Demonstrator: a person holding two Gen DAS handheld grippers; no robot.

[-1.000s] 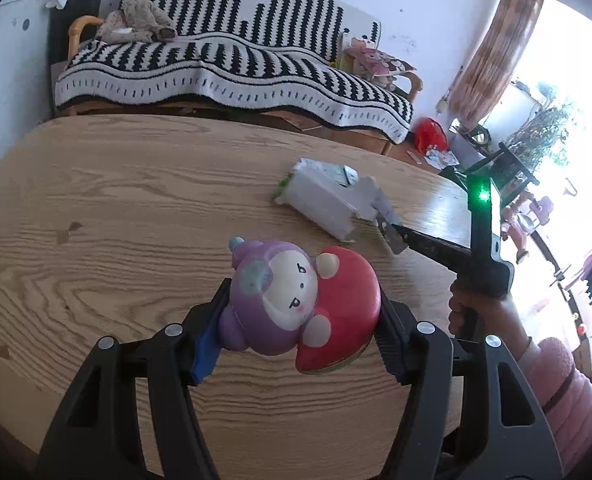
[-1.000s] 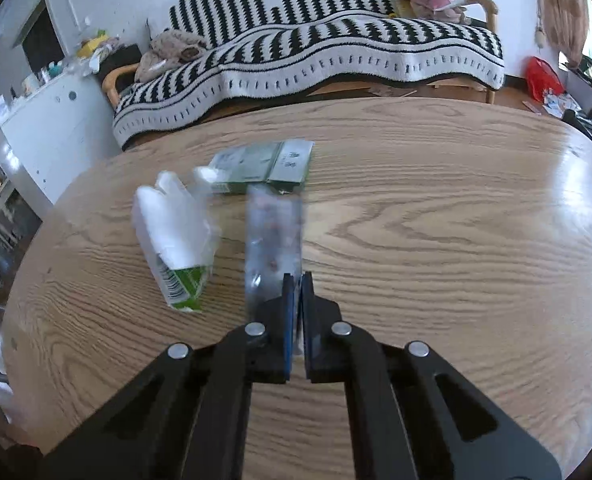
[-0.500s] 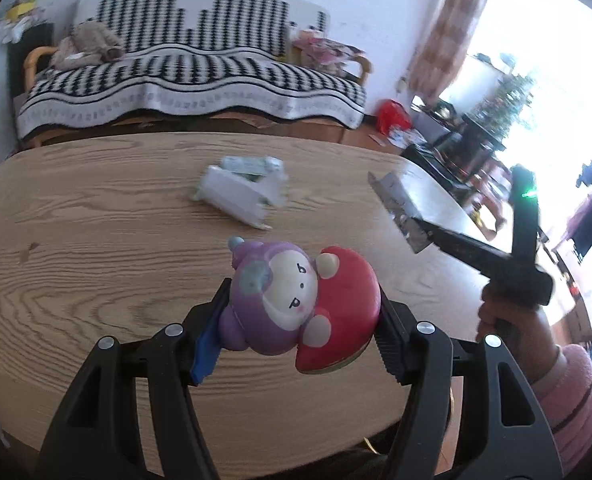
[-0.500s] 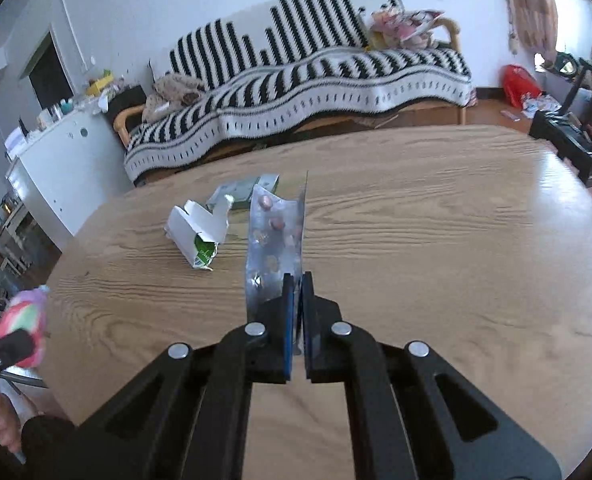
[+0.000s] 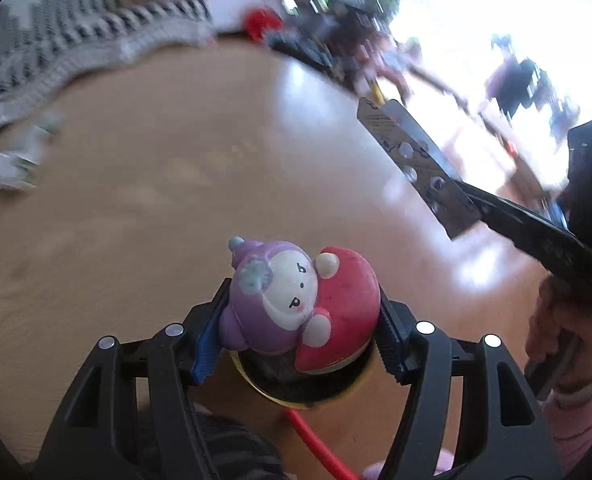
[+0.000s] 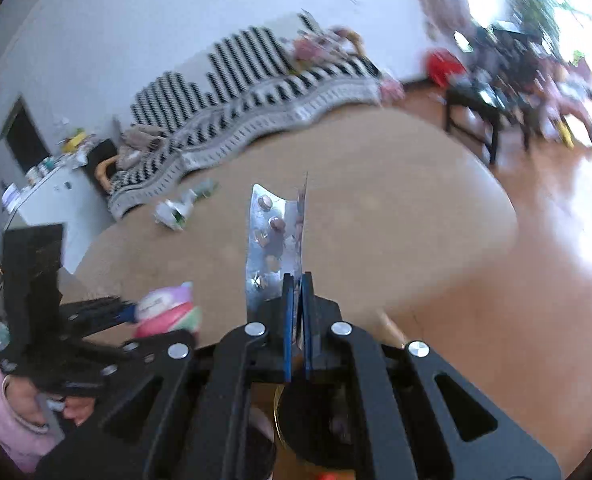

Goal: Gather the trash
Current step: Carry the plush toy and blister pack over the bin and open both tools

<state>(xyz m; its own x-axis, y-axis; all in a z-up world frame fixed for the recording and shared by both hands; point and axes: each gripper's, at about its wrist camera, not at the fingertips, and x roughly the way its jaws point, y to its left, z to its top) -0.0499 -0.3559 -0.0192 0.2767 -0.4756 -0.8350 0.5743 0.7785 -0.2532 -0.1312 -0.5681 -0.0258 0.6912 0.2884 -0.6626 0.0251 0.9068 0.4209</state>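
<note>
My left gripper (image 5: 300, 320) is shut on a purple and red mushroom toy (image 5: 300, 304), held above a dark round bin with a gold rim (image 5: 296, 384) below the table edge. My right gripper (image 6: 298, 280) is shut on a silver pill blister pack (image 6: 274, 240); the pack also shows in the left wrist view (image 5: 416, 160). The bin (image 6: 308, 420) lies just under the right gripper too. A torn white and green carton (image 6: 174, 214) and a green packet (image 6: 206, 190) lie on the wooden table (image 6: 376, 220), blurred at far left in the left wrist view (image 5: 12, 164).
A striped sofa (image 6: 256, 76) stands behind the table. A white cabinet (image 6: 52, 200) is at the left, a dark side table (image 6: 484, 108) at the right. A red cord (image 5: 320, 448) runs below the bin.
Both grippers have pulled back from the table centre toward its near edge with their loads. The bin has come into view under them. The carton now lies far off.
</note>
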